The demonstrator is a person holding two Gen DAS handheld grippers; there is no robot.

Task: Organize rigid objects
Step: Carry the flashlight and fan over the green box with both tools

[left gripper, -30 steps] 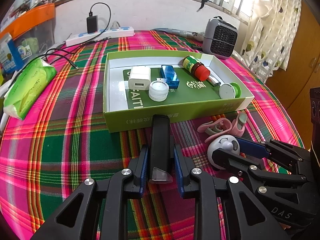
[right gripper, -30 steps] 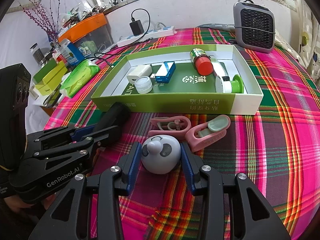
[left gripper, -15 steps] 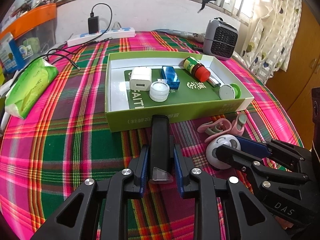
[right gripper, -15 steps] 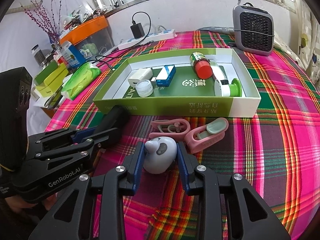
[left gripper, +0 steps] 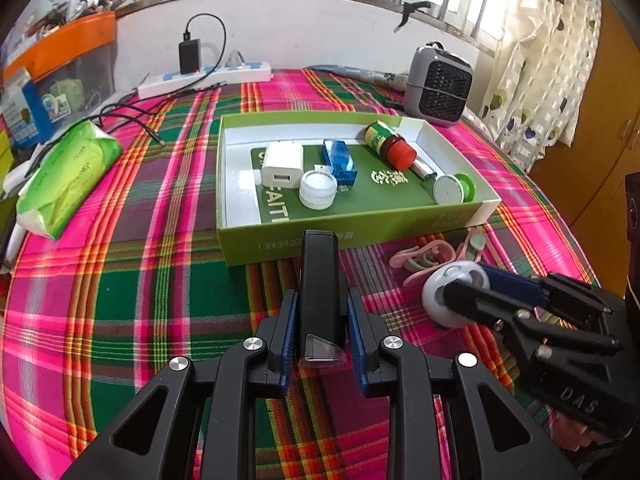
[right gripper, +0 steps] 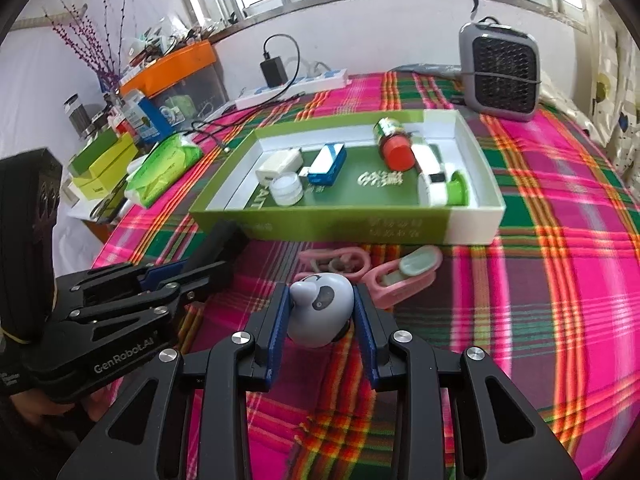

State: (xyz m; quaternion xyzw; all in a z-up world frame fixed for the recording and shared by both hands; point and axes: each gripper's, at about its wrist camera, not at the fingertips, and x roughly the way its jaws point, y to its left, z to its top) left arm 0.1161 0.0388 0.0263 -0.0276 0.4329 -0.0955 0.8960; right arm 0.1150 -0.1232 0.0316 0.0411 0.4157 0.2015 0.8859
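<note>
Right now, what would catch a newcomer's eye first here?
Probably the loud pink and green plaid tablecloth, then the green box at its middle, with small items inside. In front of the box, the left tool grips a black bar and the right tool a grey panda-faced gadget.

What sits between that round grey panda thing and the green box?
Two pink clips lie on the cloth between the panda toy and the green box, clearest in the right wrist view.

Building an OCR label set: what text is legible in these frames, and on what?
"GenRobot.AI": side of the left hand-held gripper.
"DAS": side of the right hand-held gripper.
"EAITI", cut off by objects: green insert in the green box.
Chinese characters on the insert and the box's front wall: too blurred to read.
</note>
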